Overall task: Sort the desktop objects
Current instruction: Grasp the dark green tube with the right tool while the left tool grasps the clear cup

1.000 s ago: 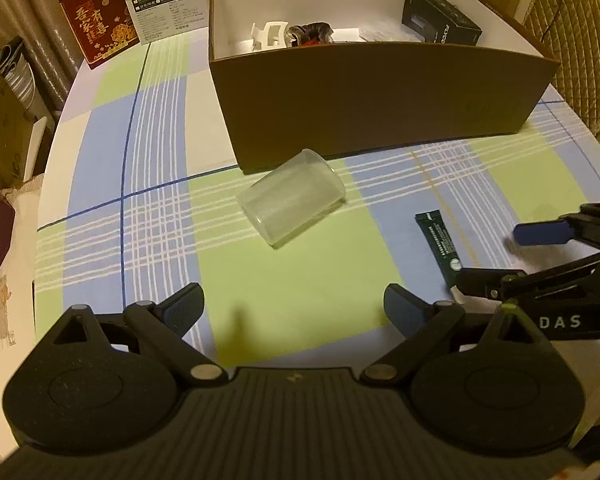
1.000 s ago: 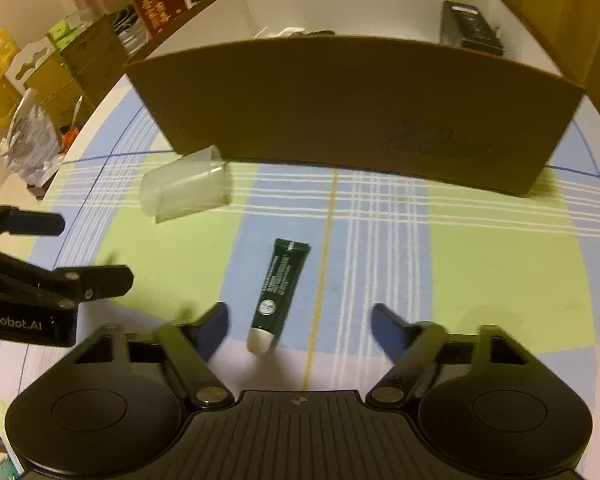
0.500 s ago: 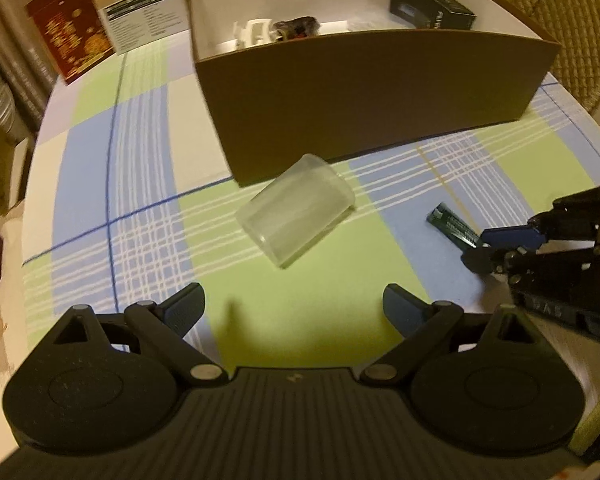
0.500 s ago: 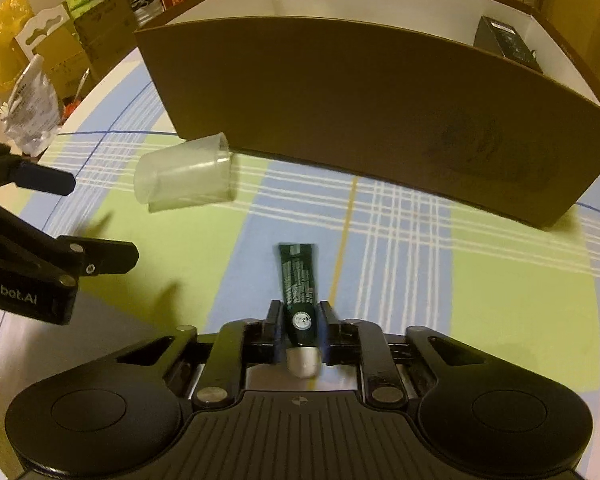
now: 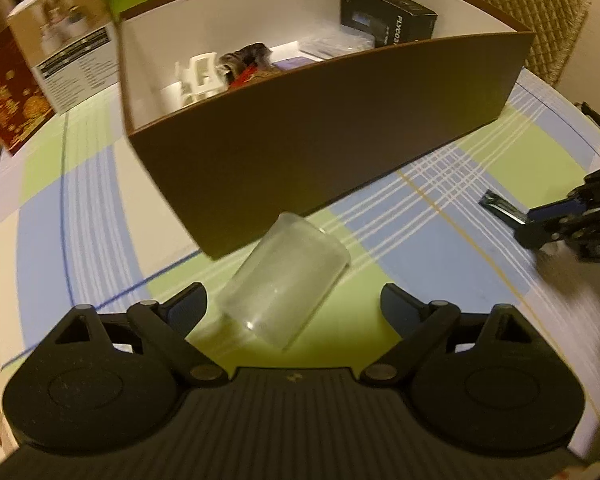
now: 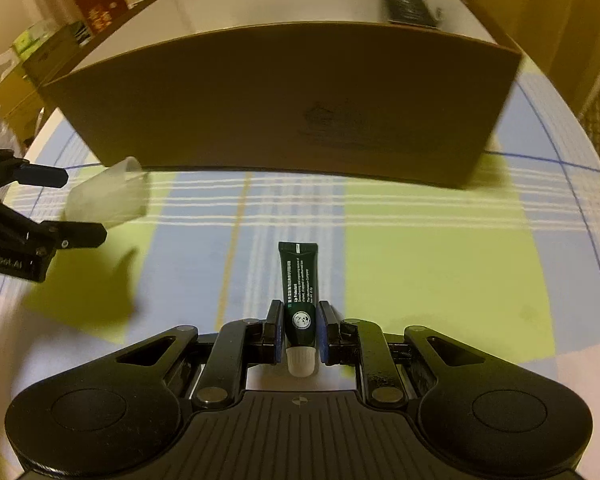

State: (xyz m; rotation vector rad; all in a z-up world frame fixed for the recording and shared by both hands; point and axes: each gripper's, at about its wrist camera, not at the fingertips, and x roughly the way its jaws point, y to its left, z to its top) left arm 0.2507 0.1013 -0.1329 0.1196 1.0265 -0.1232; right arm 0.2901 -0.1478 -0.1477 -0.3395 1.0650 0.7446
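Plaid cloth in green, blue and white covers the tabletop (image 6: 440, 264), with a large brown box (image 5: 340, 136) standing at its far side. Since a second ago the right gripper (image 6: 299, 328) has clamped its fingers on a dark green tube (image 6: 299, 292) that had been lying loose on the cloth; the tube now sits pinched between the pads, white cap toward the camera, crimped end pointing at the box. That suggests the tube is secured and ready to be carried into the box. The left gripper (image 5: 294, 308) has meanwhile moved in on a frosted plastic cup (image 5: 286, 284) lying on its side just in front of the box; its fingers are wide and closing, with the cup between them but not yet pressed.

On the tube, "Lip Protectant" can be read above a round emblem. A black carton (image 5: 388, 16) inside the box shows letters beginning "FLYCO". The left gripper's body, seen from the right wrist view, bears lettering ending in "Robot.AI".
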